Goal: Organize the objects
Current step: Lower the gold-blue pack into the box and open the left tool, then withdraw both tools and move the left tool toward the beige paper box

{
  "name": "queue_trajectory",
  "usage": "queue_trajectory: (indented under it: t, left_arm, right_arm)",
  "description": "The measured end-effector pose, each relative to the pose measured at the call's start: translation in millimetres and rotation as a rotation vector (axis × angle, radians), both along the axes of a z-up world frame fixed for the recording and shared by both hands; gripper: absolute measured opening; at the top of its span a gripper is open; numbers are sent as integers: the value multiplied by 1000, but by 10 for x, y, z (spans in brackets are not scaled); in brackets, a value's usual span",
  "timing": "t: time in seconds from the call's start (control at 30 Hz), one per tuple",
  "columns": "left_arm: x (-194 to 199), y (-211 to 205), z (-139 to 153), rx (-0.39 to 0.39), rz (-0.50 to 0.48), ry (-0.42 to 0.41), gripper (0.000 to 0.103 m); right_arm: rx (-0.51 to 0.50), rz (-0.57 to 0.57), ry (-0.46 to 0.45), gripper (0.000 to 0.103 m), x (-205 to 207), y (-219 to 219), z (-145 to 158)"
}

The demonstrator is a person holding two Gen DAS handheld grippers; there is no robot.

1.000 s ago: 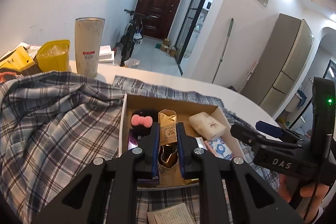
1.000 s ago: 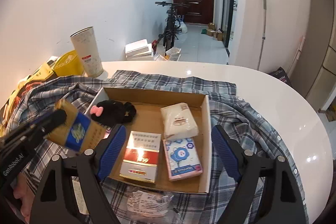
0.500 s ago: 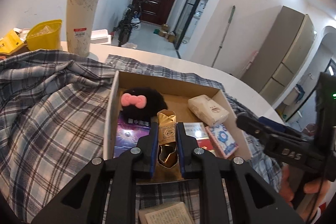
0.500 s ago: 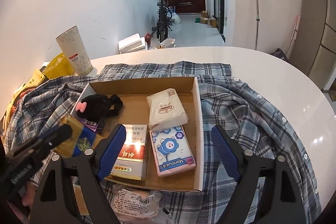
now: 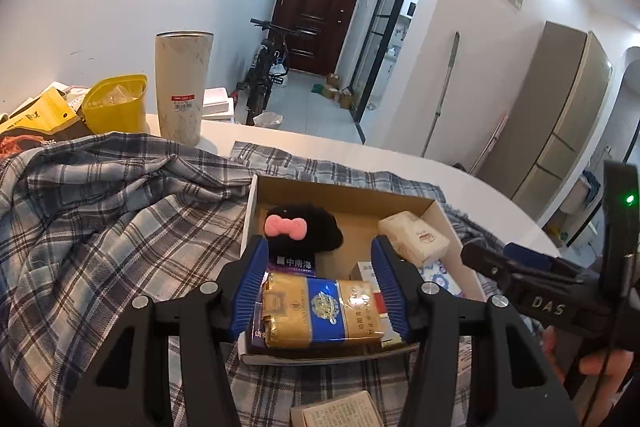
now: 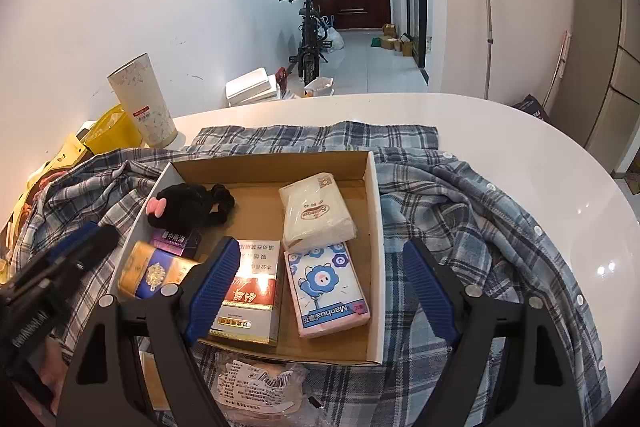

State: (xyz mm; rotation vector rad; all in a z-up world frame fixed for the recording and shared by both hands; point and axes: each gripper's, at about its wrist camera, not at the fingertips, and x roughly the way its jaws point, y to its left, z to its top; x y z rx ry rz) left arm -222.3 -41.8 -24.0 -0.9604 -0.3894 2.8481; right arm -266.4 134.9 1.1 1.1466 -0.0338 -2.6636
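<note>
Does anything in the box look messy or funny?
A bit. The gold and blue packet lies across the purple box in the cardboard box, not flat like the blue tissue pack. The black plush slumps on the purple box too.

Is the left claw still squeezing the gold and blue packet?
Apart. Left wrist view shows the left gripper open, gaps beside the gold and blue packet.

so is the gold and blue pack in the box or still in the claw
In the box. The pack lies flat in the box at its near left corner, and the left claw stands open around it, fingers apart.
</note>
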Motion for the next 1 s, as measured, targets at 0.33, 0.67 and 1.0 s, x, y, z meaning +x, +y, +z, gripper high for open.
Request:
queue_trajectory:
  t: [0.33, 0.67, 1.0]
  left_arm:
    - [169, 206, 194, -147, 2, 89, 56]
    - [855, 359, 729, -223, 45, 341, 92]
    - [1220, 135, 744, -87, 88, 360, 94]
  right_arm:
    - [-4, 4, 44, 83, 78, 11, 141]
    - [-23, -2, 219, 83, 545, 243, 646]
    - [-99, 30, 255, 97, 927, 442, 717]
